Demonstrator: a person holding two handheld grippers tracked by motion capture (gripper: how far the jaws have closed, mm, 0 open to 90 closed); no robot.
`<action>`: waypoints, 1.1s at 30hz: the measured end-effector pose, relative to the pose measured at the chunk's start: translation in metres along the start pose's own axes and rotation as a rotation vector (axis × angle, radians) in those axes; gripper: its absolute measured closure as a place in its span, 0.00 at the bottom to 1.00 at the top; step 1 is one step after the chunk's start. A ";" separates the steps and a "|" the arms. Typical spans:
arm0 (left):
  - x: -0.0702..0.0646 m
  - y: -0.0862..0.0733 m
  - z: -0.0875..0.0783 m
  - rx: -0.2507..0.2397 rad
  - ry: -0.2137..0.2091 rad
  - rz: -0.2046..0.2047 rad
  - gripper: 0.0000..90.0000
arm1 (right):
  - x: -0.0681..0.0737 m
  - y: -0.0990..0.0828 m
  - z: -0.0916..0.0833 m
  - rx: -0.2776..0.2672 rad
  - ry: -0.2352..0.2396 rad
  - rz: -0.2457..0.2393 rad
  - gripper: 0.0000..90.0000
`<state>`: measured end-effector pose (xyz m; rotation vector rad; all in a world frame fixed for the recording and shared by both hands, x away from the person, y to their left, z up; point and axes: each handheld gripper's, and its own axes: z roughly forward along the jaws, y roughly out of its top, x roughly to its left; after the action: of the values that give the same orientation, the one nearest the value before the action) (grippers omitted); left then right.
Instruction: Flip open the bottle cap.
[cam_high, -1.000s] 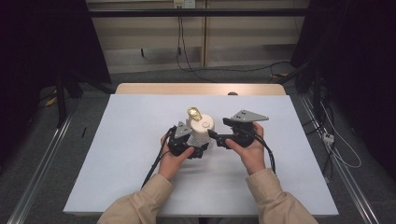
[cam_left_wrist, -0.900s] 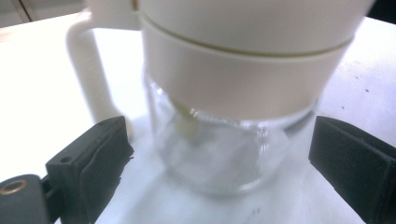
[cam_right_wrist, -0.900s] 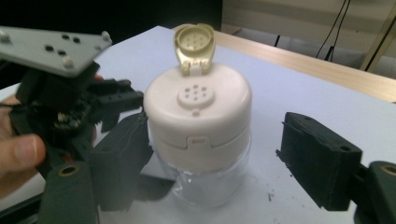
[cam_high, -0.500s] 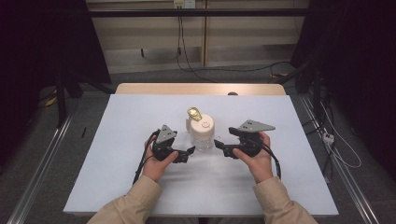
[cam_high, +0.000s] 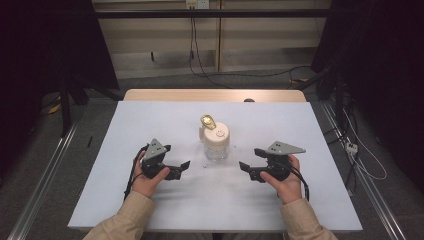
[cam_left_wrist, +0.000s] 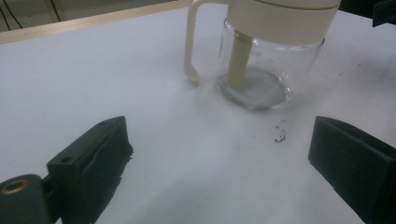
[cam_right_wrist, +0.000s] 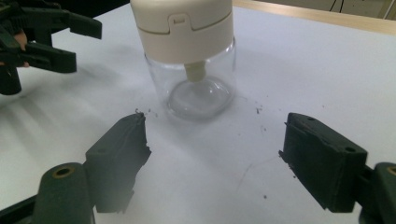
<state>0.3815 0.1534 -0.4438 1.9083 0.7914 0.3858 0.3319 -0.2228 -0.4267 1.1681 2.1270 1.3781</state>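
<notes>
The jar (cam_high: 216, 142) stands upright near the middle of the desk (cam_high: 125, 125), between the two claws and apart from both. It is clear glass with a broad cream lid (cam_right_wrist: 183, 28), a cream handle (cam_left_wrist: 191, 42) hooking down one side, and a gold-coloured piece (cam_high: 208, 121) at the top. The glass looks empty, so it is probably light, but it is stiff, smooth and breakable; a squeeze on the bare wall could slip. The lid band or the handle seems the safer place to take hold, with the other claw steadying the glass low down.

The left claw (cam_high: 184, 165) rests on the desk to the jar's left, jaws spread wide with nothing in them. The right claw (cam_high: 246, 167) sits to the jar's right, also spread wide and empty. Small dark specks (cam_left_wrist: 280, 137) lie on the desk near the jar's base.

A second ago both claws were right up against the jar; each has since drawn back sideways, leaving it standing alone in the same spot.
</notes>
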 end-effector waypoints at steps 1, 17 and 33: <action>0.001 -0.001 -0.002 -0.001 0.000 -0.001 0.06 | 0.000 -0.002 -0.001 0.001 0.001 0.003 0.23; 0.017 -0.014 -0.037 -0.015 0.015 0.001 0.06 | -0.008 -0.026 -0.024 0.010 -0.017 0.010 0.23; 0.030 -0.025 -0.061 -0.011 0.036 -0.017 0.06 | -0.014 -0.041 -0.041 0.011 -0.037 0.014 0.23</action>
<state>0.3592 0.2222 -0.4403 1.8876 0.8271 0.4141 0.2946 -0.2658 -0.4449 1.2056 2.1074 1.3426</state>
